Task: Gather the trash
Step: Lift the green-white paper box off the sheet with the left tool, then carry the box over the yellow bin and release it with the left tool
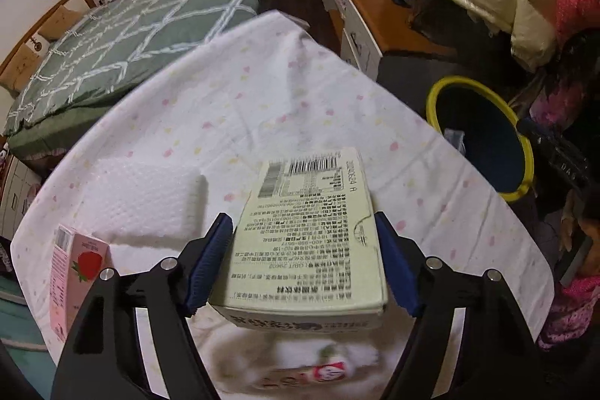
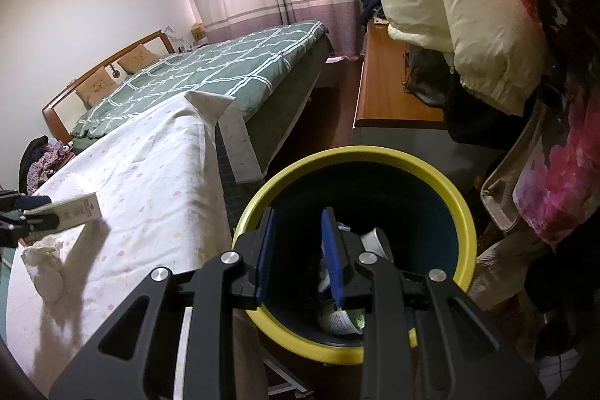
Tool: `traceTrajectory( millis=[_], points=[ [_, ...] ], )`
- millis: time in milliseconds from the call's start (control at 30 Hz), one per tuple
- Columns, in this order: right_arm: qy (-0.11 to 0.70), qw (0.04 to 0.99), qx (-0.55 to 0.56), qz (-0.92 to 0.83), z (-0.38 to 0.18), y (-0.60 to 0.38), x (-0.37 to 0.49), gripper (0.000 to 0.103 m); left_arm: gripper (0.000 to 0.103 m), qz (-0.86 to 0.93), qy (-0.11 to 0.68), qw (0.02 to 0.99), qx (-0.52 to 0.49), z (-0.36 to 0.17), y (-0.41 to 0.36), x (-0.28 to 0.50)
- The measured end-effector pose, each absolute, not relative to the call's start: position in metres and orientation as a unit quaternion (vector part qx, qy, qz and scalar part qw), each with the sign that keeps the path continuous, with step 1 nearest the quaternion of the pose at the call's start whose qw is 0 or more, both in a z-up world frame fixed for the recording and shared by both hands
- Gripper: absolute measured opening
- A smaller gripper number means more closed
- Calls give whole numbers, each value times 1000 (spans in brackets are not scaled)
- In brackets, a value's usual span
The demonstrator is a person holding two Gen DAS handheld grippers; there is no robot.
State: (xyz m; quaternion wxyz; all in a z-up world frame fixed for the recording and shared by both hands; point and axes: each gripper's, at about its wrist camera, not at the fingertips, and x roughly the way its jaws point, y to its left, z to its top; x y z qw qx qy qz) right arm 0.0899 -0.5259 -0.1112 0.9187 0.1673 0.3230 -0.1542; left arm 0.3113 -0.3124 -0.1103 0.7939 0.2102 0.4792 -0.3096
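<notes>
My left gripper [image 1: 303,231] is shut on a pale green carton [image 1: 311,235] with a barcode, held above the white dotted tablecloth [image 1: 262,100]. The carton also shows in the right wrist view [image 2: 71,212], at far left. My right gripper [image 2: 298,238] is open and empty, directly over the yellow-rimmed bin [image 2: 465,223], which holds a white cup [image 2: 373,238] and other trash. The bin also shows in the left wrist view [image 1: 525,152], right of the table. A pink strawberry carton [image 1: 75,272] stands at the table's left. A folded white tissue [image 1: 150,197] lies beside it.
A crumpled white tissue [image 2: 45,268] lies on the table near the left gripper. A green bed [image 2: 210,70] lies behind the table. A wooden desk [image 2: 386,89] and hanging coats [image 2: 450,25] stand right of the bin. A blurred wrapper [image 1: 326,372] lies under the left gripper.
</notes>
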Motion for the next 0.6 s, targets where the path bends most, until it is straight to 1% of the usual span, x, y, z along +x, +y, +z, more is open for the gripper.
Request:
traceTrajectory(
  millis=[67,167,333,367,433,600],
  points=[
    [323,919,169,-152,-112,-526,88,24,75,-306,494,786,212,-118,-318,309],
    [325,918,170,-148,-114,-526,88,24,81,-291,509,780,216,-130,-325,310],
    [326,918,171,-145,-116,-527,87,25,82,-281,526,769,232,-145,-340,314],
    [325,918,171,-146,-116,-528,87,25,80,-277,525,768,239,-146,-343,314],
    [324,918,173,-146,-116,-529,85,25,72,-270,527,767,246,-149,-347,315],
    [319,919,177,-147,-115,-533,78,25,71,-274,513,772,256,-141,-358,309]
  ],
)
